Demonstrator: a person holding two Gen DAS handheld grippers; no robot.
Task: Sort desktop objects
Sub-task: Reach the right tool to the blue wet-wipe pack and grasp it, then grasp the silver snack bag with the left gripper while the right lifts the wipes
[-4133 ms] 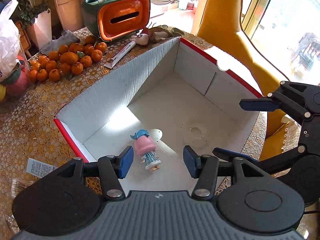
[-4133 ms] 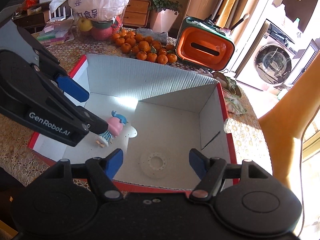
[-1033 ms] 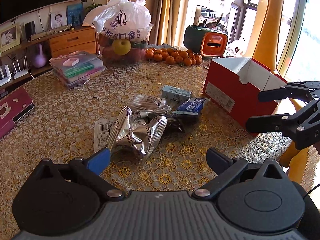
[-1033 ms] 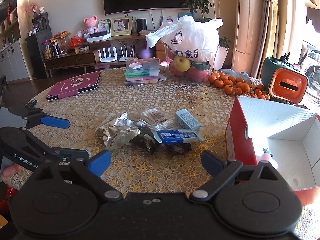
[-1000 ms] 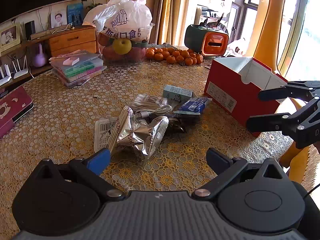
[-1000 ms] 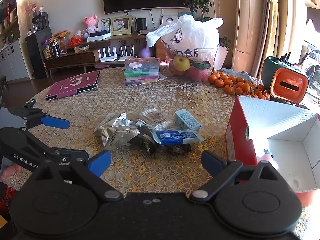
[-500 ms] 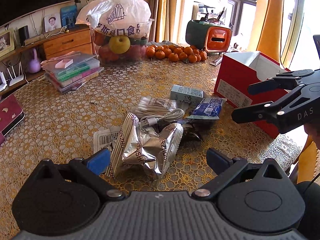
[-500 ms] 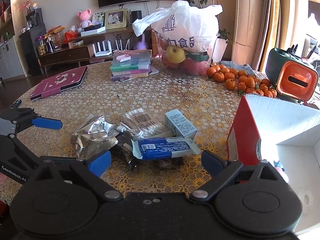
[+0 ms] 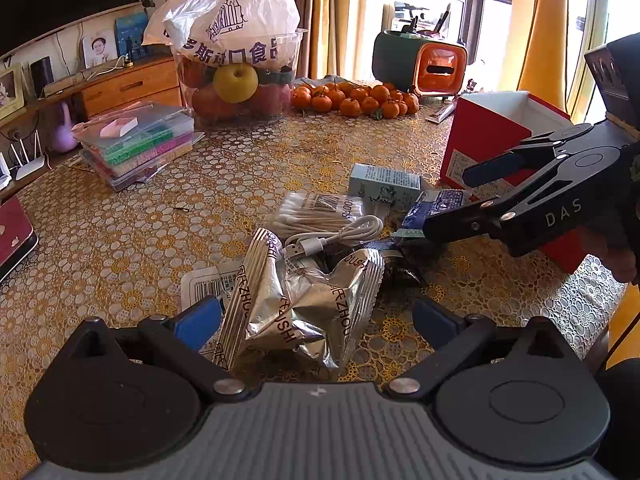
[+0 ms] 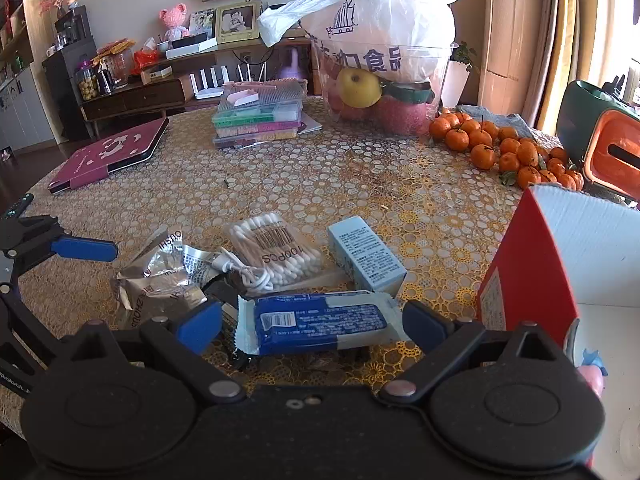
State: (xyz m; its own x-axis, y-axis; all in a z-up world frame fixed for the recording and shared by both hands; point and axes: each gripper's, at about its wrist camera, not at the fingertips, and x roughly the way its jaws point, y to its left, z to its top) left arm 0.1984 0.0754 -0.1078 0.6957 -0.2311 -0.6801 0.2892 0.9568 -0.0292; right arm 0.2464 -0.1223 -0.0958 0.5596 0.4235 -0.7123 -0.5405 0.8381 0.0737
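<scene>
A pile of small items lies mid-table. My left gripper (image 9: 316,322) is open, low over the table, with a crumpled silver foil packet (image 9: 304,300) between its blue pads. My right gripper (image 10: 312,326) is open too, its pads on either side of a blue-and-white wrapped packet (image 10: 320,322). Behind these lie a cotton swab pack (image 10: 276,252), a white USB cable (image 9: 336,238) and a light blue carton (image 10: 364,256). The red box (image 10: 524,272) stands at the right with a pink figurine (image 10: 590,376) inside. In the left wrist view the right gripper (image 9: 448,200) hovers over the blue packet (image 9: 436,206).
A clear tub of fruit under a white bag (image 9: 236,76), loose tangerines (image 9: 352,100) and a green-and-orange tissue holder (image 9: 424,64) stand at the back. Stacked plastic cases (image 9: 136,140) and a maroon tablet case (image 10: 112,154) lie to the left. A yellow chair stands by the right edge.
Both grippers left the red box, where the figurine stayed, and have come forward and down onto the pile. The silver packet and the blue packet now sit between their open fingers.
</scene>
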